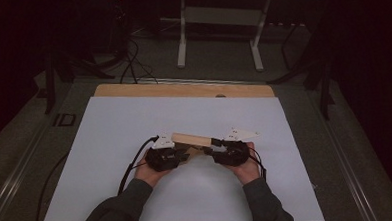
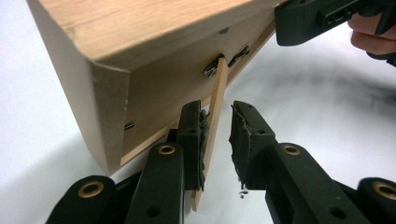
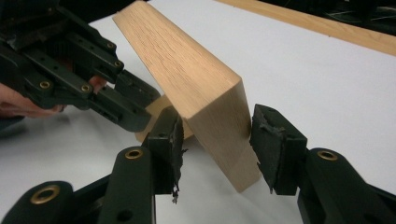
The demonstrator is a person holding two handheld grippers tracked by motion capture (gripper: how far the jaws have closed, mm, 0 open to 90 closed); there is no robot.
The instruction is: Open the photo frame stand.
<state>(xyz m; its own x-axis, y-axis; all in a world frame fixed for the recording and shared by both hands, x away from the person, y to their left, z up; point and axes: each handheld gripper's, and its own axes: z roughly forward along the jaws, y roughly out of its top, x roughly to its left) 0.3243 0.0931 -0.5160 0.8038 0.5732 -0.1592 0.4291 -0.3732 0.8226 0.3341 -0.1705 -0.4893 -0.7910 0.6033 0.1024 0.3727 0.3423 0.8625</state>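
Pale wooden box was at mid-table on the white sheet, tilted. Left gripper straddled its thin hinged wooden flap, jaws slack. Right gripper bracketed the box's end, not pinching. Judged rigid, light; flap fragile, so grip the box body.

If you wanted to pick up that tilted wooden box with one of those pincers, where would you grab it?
Probably at the end of the wooden box, across its narrow width, coming in from that end as the right gripper does. The two flat side faces there fit between the open jaws. The thin flap hinged on its underside, beside the left gripper, looks too slight to bear it.
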